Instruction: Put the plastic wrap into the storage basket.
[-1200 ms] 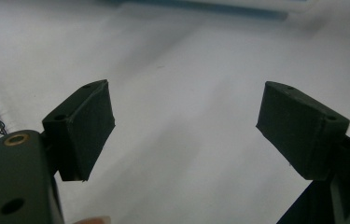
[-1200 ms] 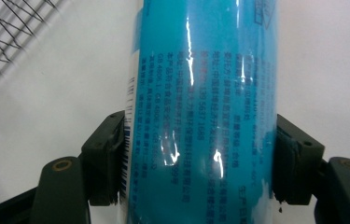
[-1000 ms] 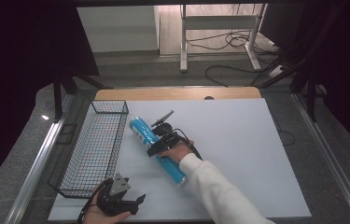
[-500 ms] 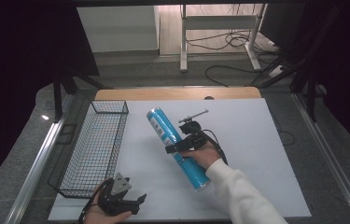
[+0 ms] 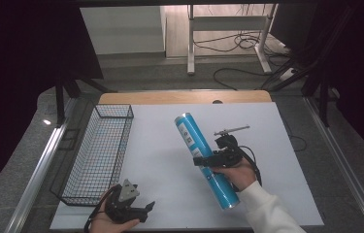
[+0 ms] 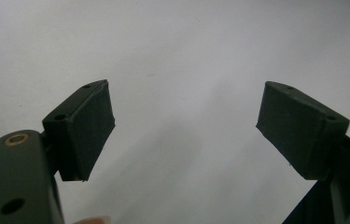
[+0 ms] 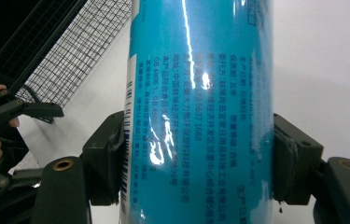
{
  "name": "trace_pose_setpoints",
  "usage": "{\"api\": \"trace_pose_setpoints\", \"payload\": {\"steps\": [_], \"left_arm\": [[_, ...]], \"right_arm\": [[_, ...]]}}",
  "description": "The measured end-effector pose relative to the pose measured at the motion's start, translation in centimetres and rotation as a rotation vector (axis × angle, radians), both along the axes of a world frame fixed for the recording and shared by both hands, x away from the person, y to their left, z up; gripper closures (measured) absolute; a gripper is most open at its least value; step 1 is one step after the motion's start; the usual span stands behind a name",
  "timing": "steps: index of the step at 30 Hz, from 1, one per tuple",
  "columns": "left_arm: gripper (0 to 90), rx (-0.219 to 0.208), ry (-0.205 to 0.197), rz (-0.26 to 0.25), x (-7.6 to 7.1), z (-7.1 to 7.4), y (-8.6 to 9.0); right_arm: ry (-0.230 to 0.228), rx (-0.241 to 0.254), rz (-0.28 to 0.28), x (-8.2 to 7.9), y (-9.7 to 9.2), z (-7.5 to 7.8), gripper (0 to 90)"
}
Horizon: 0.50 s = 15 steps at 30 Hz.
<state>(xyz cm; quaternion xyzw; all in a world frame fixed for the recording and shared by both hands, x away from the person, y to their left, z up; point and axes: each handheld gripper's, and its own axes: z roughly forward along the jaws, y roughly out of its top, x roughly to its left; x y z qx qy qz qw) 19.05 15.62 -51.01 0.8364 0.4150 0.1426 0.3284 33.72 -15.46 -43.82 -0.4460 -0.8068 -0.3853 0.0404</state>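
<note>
A long blue tube (image 5: pixel 205 156) with printed text is held tilted above the white table top (image 5: pixel 170 160), its upper end toward the far side. My right gripper (image 5: pixel 208 160) is shut on its middle; in the right gripper view both pads press the blue tube (image 7: pixel 200 102) from the sides. My left gripper (image 5: pixel 143 209) rests near the table's front edge, right of the basket. In the left gripper view its fingers (image 6: pixel 86 128) stand wide apart with nothing between them.
A black wire basket (image 5: pixel 97 153) stands along the table's left side, seen also as the basket (image 7: pixel 74 51) in the right gripper view. Black cables lie on the floor beyond the table's wooden far edge (image 5: pixel 184 97).
My right gripper has carried the blue tube to the right and lifted it, away from the basket. The left gripper has stayed in place near the front edge.
</note>
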Motion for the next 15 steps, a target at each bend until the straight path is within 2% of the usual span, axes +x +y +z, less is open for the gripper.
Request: {"api": "trace_pose_setpoints", "payload": {"steps": [4, 5, 6, 7, 9, 11, 14, 15], "left_arm": [[18.3, -0.008, 0.003, -0.002, 0.2, 0.0, 0.0], [18.3, -0.028, 0.012, -0.004, 0.2, 0.1, 0.0], [18.3, -0.042, 0.016, -0.006, 0.3, 0.1, 0.0], [18.1, -0.06, 0.018, -0.004, 0.4, 0.3, 0.1], [18.1, -0.071, 0.008, 0.001, 0.6, 0.5, 0.1], [18.1, -0.082, -0.001, 0.006, 0.8, 0.7, 0.1], [17.9, -0.094, -0.003, 0.005, 0.9, 0.9, 0.1], [17.9, -0.112, -0.007, 0.006, 1.0, 1.1, 0.1]], "right_arm": [[0.003, 0.01, -0.01, -0.3, -0.7, -0.1, 32.2], [0.011, 0.033, -0.019, -0.5, -1.0, -0.3, 32.2], [0.011, 0.033, -0.019, -0.5, -1.0, -0.3, 32.2], [0.024, 0.069, -0.033, -0.8, -1.2, -0.6, 32.2], [0.036, 0.086, -0.039, -0.9, -1.3, -0.6, 32.2], [0.061, 0.156, -0.06, -1.6, -1.3, -1.0, 32.2], [0.059, 0.184, -0.065, -2.1, -1.1, -1.2, 32.2], [0.063, 0.213, -0.076, -2.6, -0.8, -1.4, 32.2]]}}
